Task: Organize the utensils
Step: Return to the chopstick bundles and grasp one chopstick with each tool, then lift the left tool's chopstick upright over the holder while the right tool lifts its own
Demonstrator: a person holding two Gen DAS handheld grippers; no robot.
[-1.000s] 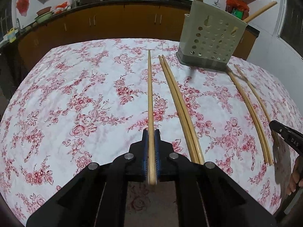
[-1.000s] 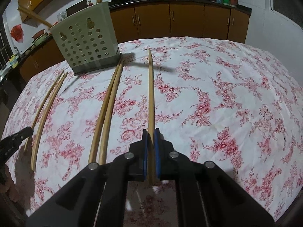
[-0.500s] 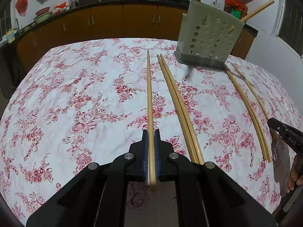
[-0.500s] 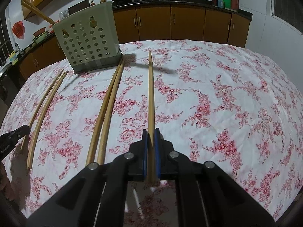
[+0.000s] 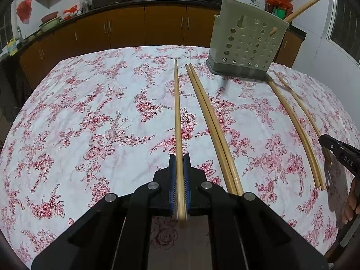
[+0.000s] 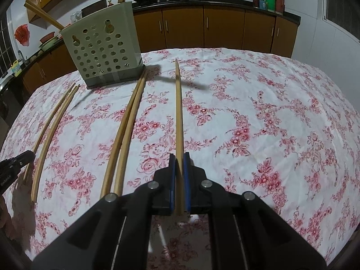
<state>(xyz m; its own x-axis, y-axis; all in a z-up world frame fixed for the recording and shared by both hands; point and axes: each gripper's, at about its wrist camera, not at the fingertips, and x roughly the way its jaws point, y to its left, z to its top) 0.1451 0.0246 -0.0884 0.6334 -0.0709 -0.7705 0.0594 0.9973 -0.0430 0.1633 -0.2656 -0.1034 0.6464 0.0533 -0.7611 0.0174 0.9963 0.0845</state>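
Note:
My left gripper [image 5: 179, 157] is shut on a long wooden chopstick [image 5: 177, 112] that points away over the table. My right gripper [image 6: 179, 156] is shut on another chopstick [image 6: 178, 108], held above the cloth. A grey-green perforated utensil holder [image 5: 246, 42] stands at the far side, also in the right wrist view [image 6: 103, 45], with two chopsticks sticking out of it. One pair of chopsticks [image 5: 211, 121] lies on the cloth beside my left gripper, and the same pair [image 6: 124, 130] shows in the right wrist view. A second pair [image 5: 294, 121] lies further right and shows in the right wrist view [image 6: 51, 121].
The table wears a white cloth with red flowers [image 5: 101, 123]. Brown kitchen cabinets [image 5: 135, 27] with pans on the counter run behind. The other gripper's tip shows at the right edge in the left wrist view [image 5: 337, 155] and at the left edge in the right wrist view [image 6: 13, 164].
Both grippers have risen slightly with their chopsticks; the holder now sits a little lower in both views. The pairs on the cloth have not moved.

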